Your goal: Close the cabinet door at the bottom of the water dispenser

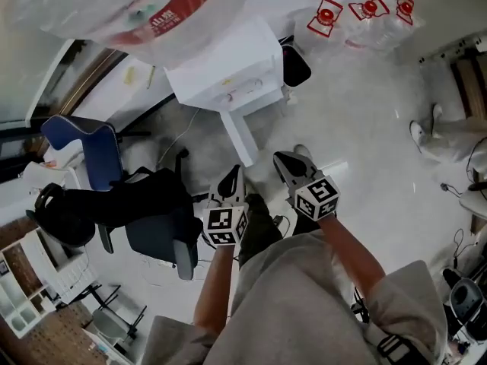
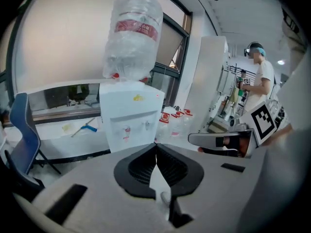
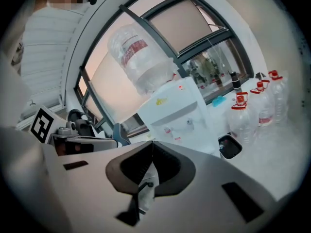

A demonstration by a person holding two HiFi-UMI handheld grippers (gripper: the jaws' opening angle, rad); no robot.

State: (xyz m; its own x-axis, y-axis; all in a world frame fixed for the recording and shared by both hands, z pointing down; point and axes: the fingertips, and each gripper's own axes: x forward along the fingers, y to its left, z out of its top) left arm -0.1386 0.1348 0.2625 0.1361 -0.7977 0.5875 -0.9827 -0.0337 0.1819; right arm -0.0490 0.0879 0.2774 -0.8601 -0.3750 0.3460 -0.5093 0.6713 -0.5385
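The white water dispenser [image 1: 228, 67] stands ahead of me with a big clear bottle [image 1: 144, 6] upside down on top. At its base a white cabinet door [image 1: 239, 138] sticks out towards me, swung open and seen edge-on. My left gripper [image 1: 236, 172] is shut and empty, just short of the door's near end. Beside it to the right, my right gripper [image 1: 283, 158] is also shut and empty. In the left gripper view the dispenser [image 2: 130, 115] rises beyond the shut gripper [image 2: 156, 147]. The right gripper view shows the dispenser [image 3: 177, 113] past its shut gripper [image 3: 152, 143]. Both gripper bodies hide the cabinet.
Several water bottles [image 1: 365, 17] stand on the floor right of the dispenser, with a black bin [image 1: 295, 65] against its side. A blue chair [image 1: 91, 143] and a black bag [image 1: 114, 204] sit at the left. A person's legs [image 1: 449, 139] are at the far right.
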